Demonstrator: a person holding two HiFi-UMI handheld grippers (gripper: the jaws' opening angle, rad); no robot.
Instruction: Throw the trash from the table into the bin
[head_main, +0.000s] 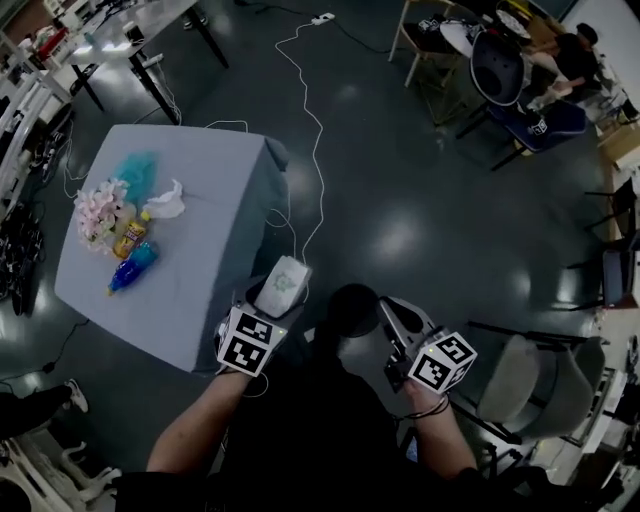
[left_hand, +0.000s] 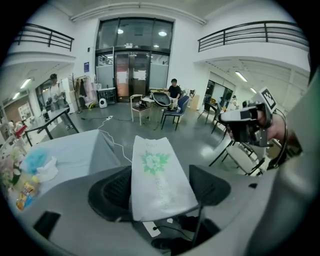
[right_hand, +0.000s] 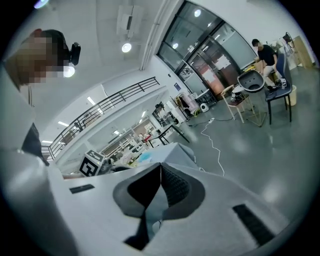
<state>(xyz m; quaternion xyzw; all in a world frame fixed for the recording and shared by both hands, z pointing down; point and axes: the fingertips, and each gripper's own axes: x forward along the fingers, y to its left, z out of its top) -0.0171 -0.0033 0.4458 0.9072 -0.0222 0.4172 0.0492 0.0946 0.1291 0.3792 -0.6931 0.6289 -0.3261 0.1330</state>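
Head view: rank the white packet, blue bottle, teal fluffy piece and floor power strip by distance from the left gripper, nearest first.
1. white packet: clamped in the jaws of the left gripper.
2. blue bottle: on the table, toward its left edge.
3. teal fluffy piece: at the table's far side.
4. power strip: on the floor, well beyond the table.

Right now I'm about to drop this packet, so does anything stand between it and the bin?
Nothing visible does. The packet is clamped in the left gripper. The dark round shape right beside it may be the bin, with nothing between them.
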